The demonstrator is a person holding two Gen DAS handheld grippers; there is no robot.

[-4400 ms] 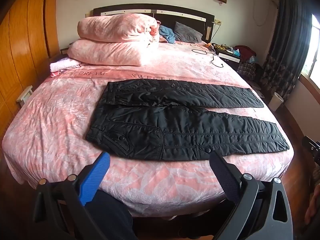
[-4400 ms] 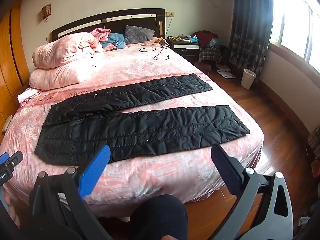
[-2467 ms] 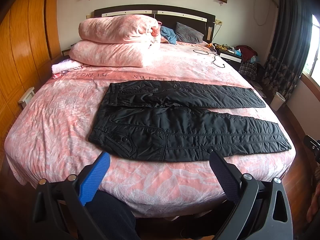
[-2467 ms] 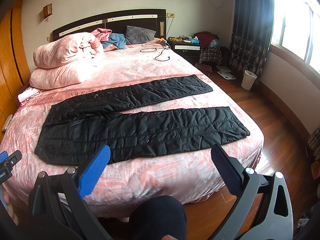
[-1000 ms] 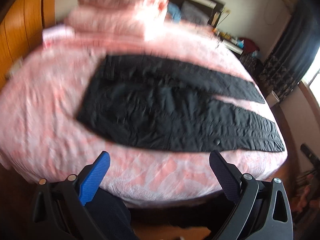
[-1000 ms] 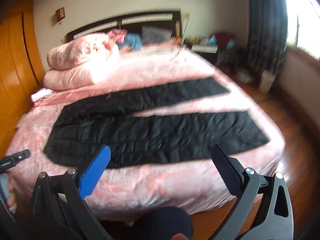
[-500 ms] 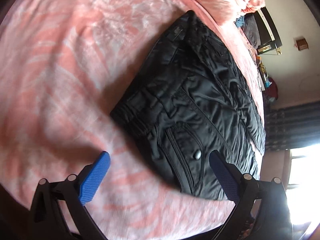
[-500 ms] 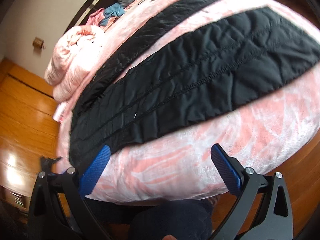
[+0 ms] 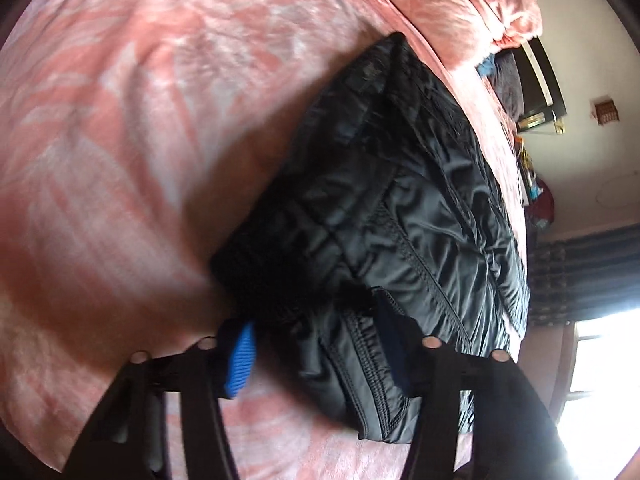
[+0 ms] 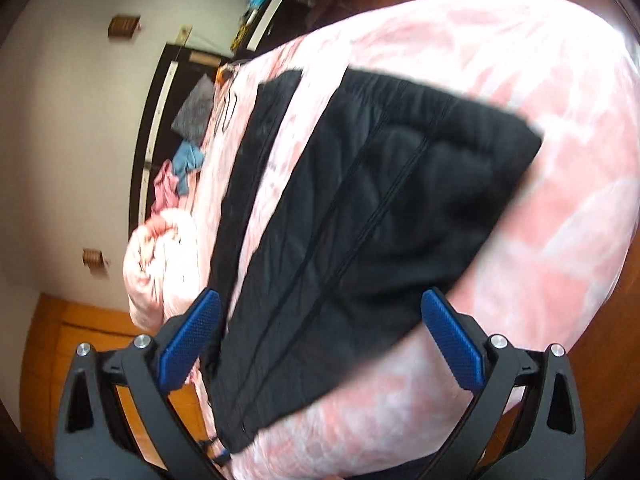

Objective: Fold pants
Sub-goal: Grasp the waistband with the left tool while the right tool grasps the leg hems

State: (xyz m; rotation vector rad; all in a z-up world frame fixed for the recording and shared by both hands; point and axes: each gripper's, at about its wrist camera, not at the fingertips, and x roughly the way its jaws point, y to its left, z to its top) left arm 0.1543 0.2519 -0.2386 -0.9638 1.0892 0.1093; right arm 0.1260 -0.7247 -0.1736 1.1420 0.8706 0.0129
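The black quilted padded pants [image 9: 400,216] lie spread flat on the pink-and-white patterned bedspread [image 9: 120,140] of the bed, waist end toward the left gripper and leg ends toward the right one. In the left wrist view the waistband corner of the pants, with its stitched pocket seams, sits right at the tool: the left gripper [image 9: 316,344], black-framed with blue ribbed pads, has just been closing, and its two fingers now stand on either side of a bunched fold of the waist fabric. The blue pad on the left [image 9: 240,360] lies at the edge where cloth meets bedspread, and the other pad is half buried in the dark cloth, so the jaws are narrowed onto the fabric and pinch it between them. Beyond the grip the pants run up and to the right across the bed toward a pink rolled duvet [image 9: 480,4] and the dark headboard [image 9: 540,76]. In the right wrist view, which is rolled sideways and blurred, the near leg of the pants [image 10: 380,220] reaches from the cuff at upper right down between the fingers, while the far leg is a narrow dark strip beside it, with a band of pink cover showing between the two. The right gripper [image 10: 320,336] has its blue textured pads spread wide apart over the lower part of that leg; neither pad presses the cloth, and nothing is held.
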